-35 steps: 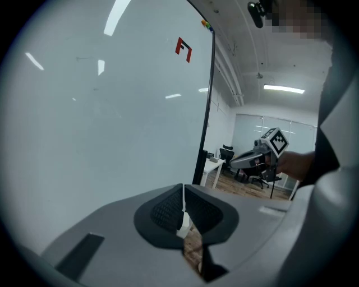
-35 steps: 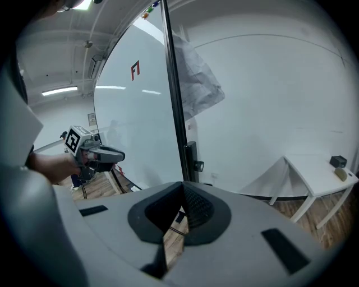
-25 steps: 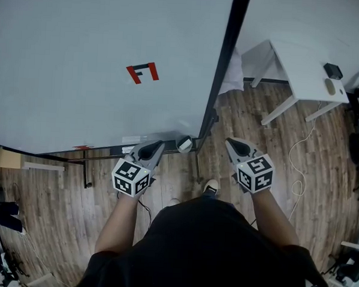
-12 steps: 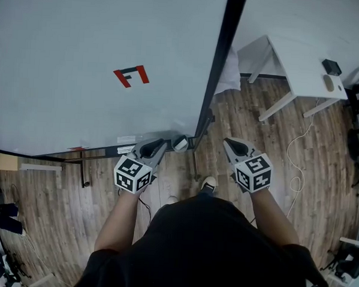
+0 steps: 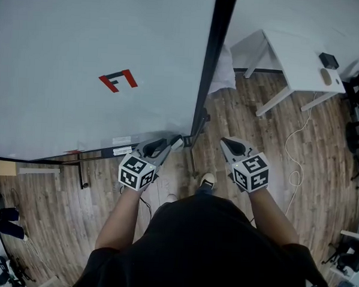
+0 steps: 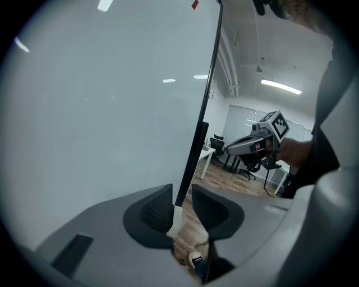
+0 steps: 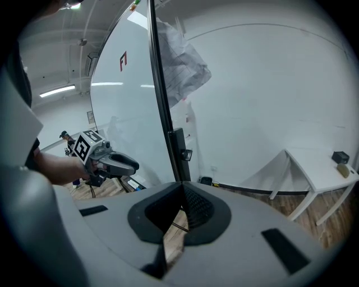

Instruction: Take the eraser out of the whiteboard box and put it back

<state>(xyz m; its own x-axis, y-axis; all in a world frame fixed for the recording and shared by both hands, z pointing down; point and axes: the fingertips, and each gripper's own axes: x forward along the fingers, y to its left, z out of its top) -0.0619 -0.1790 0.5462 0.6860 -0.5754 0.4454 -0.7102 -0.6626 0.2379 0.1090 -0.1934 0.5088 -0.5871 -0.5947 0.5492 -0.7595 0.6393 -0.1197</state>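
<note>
Mid-frame, the grey left gripper [image 6: 182, 190] is opening its jaws around the small white eraser [image 6: 175, 220], seemingly light and felt-soft; pinch its long sides. The right gripper [image 7: 183, 193] is closed, empty.

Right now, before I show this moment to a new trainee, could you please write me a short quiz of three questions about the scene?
1. True or false: the right gripper has its jaws wide apart.
2. What colour is the mark on the whiteboard? A green; B red and black; C blue.
3. Which gripper is closer to the whiteboard's lower edge?

Key:
1. False: its jaws are together, with nothing between them.
2. B.
3. The left gripper. Its jaws are opening, with what looks like the eraser between them.
</note>
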